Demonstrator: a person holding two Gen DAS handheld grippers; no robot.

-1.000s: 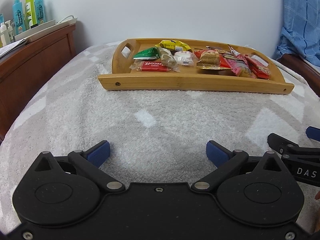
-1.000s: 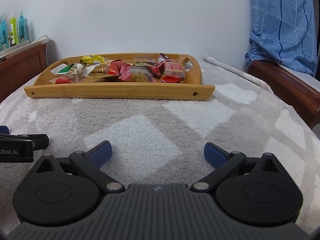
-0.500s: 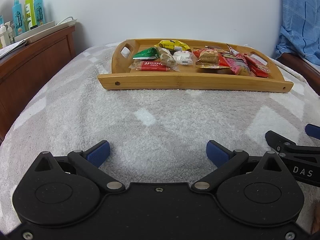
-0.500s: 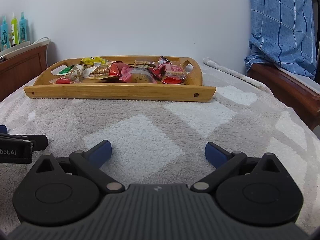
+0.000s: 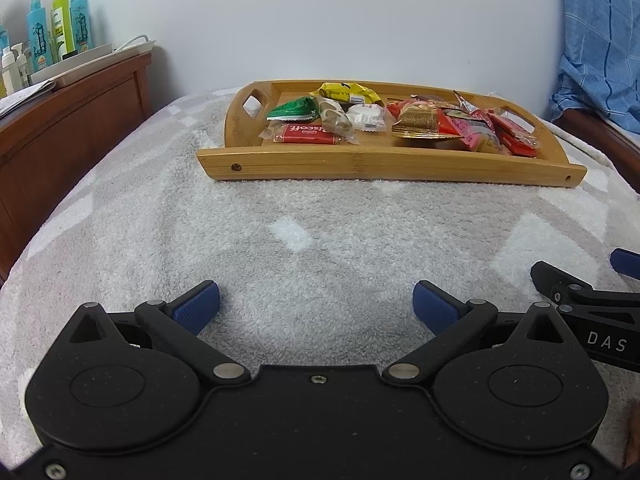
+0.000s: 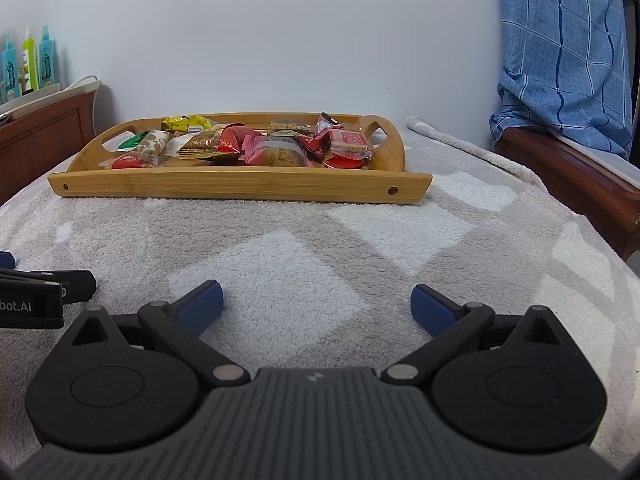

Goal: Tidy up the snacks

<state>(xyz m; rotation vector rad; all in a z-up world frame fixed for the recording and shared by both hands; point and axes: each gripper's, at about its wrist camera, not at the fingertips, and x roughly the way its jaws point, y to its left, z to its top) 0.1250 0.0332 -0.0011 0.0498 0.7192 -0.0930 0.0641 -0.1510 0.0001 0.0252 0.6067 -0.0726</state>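
A shallow bamboo tray with cut-out handles (image 5: 360, 166) is seen lying on a bed covered by a grey and white fleece blanket (image 5: 280, 248), its long axis running across both views, parallel to the near edge of the bed. All the wrapped snacks (image 6: 276, 148) that are visible lie inside it in a loose heap: a red Biscoff packet (image 5: 306, 134) and a green triangular packet (image 5: 294, 109) toward the tray's left end, a yellow packet (image 5: 348, 92) at the back, a gold foil packet (image 5: 418, 123) in the middle, and red and pink wrappers (image 5: 496, 132) crowded toward the right end. No snack is seen on the blanket outside the tray.

The left claw (image 5: 316, 304) is held spread wide, nothing between its blue pads, low over the blanket. The right claw (image 6: 316, 304) is likewise spread wide and empty, just beside the left one.

The tray lies straight ahead of both claws, well apart from them. The left claw is faced by the tray's left half, so the Biscoff and green packets are nearer to it; the red and pink heap is nearer to the right claw.

The scene would fit snacks gathered into the tray and left there, or a mixed heap yet to be sorted; which one cannot be told.
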